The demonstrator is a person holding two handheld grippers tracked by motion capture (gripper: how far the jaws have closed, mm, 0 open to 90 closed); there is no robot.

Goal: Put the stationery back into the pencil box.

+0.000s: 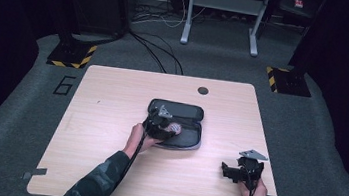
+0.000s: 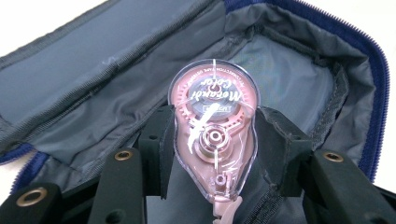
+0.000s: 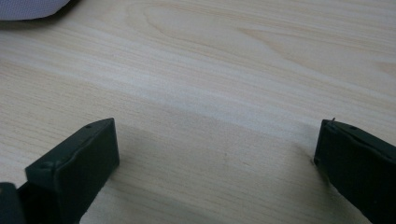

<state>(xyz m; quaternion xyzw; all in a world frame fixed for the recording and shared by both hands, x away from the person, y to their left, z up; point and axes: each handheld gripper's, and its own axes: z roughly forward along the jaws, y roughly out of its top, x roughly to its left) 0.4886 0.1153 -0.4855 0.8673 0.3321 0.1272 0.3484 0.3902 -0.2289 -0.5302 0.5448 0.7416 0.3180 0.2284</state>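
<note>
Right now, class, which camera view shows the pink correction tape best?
The left gripper view: the correction tape sits close up, clamped between the fingers above the open pencil case. The high view shows a small pink spot; the right gripper view faces table wood.

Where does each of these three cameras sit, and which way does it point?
High view: above the person's side, looking forward and down on the table; forearms, both grippers.
Left gripper view: rides the left gripper, facing the open pencil case; jaws clamp a correction tape.
Right gripper view: right gripper, jaws open over bare wood.
Shared: case, tape.
</note>
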